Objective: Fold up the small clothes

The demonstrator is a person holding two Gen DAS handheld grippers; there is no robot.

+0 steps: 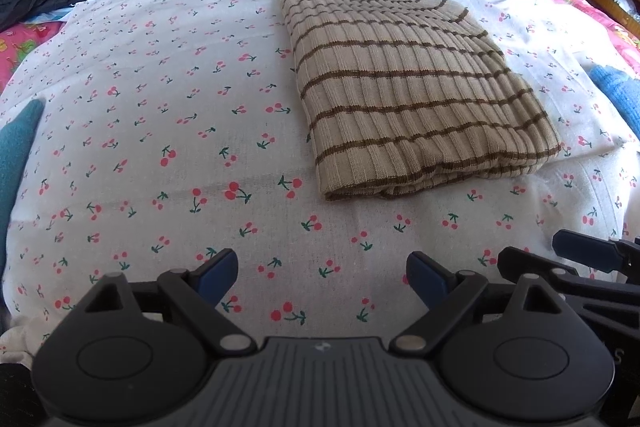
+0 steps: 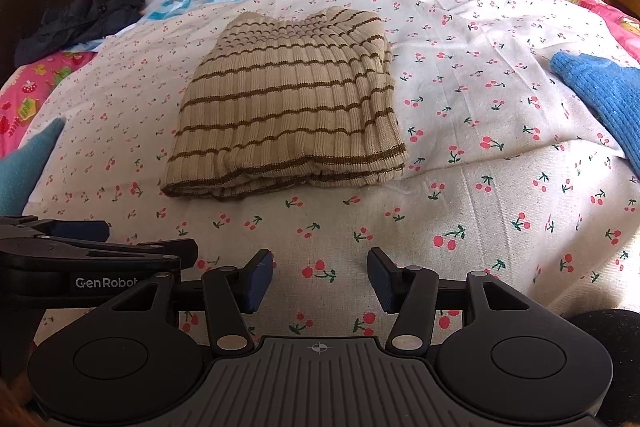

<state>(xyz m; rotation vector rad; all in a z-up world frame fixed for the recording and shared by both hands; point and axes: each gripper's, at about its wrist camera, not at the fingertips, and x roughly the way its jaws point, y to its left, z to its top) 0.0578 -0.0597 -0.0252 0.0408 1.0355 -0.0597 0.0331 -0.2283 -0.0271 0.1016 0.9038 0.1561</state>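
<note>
With my left gripper and right gripper both spread and empty, I judge the folded beige brown-striped ribbed knit sweater soft, floppy, best pinched at its near corners.

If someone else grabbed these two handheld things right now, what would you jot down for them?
Left gripper: open, empty, above the cherry-print sheet.
Right gripper: open, empty, beside the left one.
Striped beige sweater: lies folded in a neat rectangle mid-bed, ahead of both grippers; looks finished.
Blue knit garment: at the right edge, only partly in view, fold state unclear; a teal piece sits at the left edge.
Left to do: probably those next.
</note>
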